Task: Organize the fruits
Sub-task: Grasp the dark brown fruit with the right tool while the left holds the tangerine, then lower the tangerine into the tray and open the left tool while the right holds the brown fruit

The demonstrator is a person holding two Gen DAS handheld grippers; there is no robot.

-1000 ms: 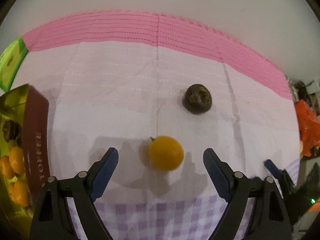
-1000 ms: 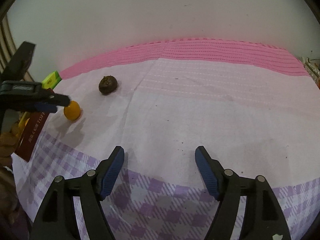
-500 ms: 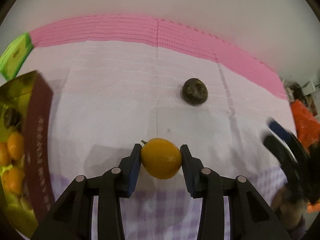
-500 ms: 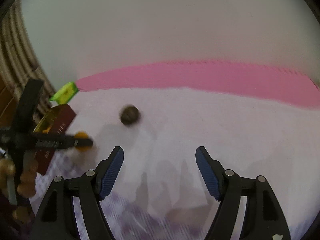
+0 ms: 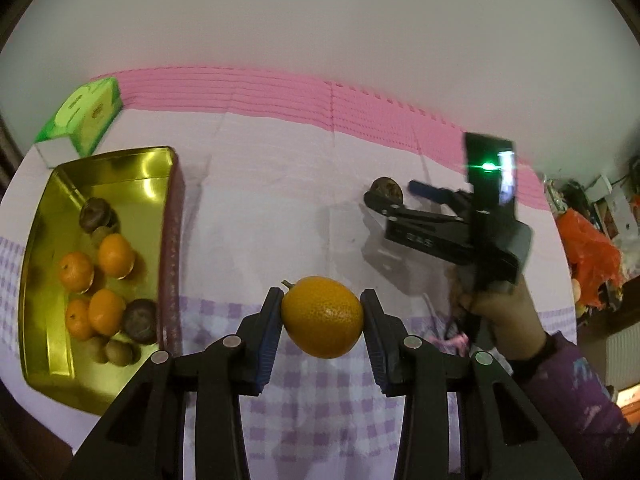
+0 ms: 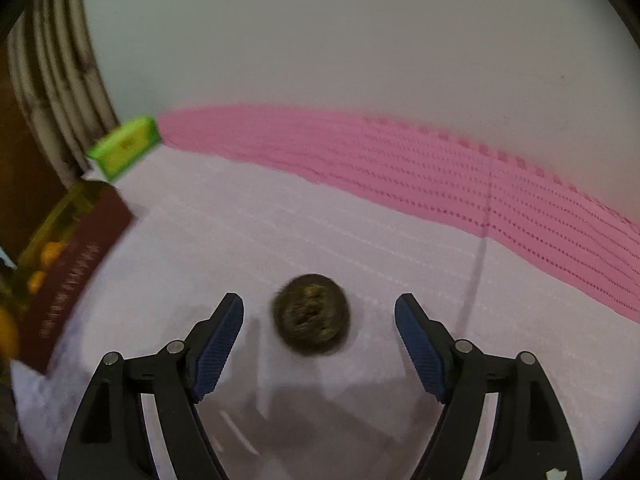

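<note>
While we look down both wrist views, this is what we've got on the table:

Left gripper (image 5: 322, 316): blue pads pinched tight on the orange fruit (image 5: 322, 317), one pad on each side, and we read it as held clear of the cloth, over the checked purple part near the front edge.

Right gripper (image 6: 319, 344): jaws closing, pads not touching anything yet. The dark brown fruit (image 6: 311, 314) sits on the cloth between them with a gap on both sides. In the left wrist view we also see this gripper (image 5: 390, 194) with its tips either side of that same dark fruit (image 5: 386, 190), held by a hand (image 5: 504, 312) in a purple sleeve (image 5: 568, 396).

Gold tin (image 5: 44, 216): at the left edge of the table, open top, dark red outer wall with lettering we can't read. Inside we count four small orange fruits, a couple of dark round ones and some brownish ones at the near end.

Green box (image 5: 80, 120): at the far left corner, just behind the tin.

Cloth (image 5: 280, 200): pale with a pink band along the far edge and purple checks at the front.

In the way: bare cloth lies between the held orange and the tin.

Off the right edge: orange plastic bag (image 5: 588, 256) and clutter too small to tell.
</note>
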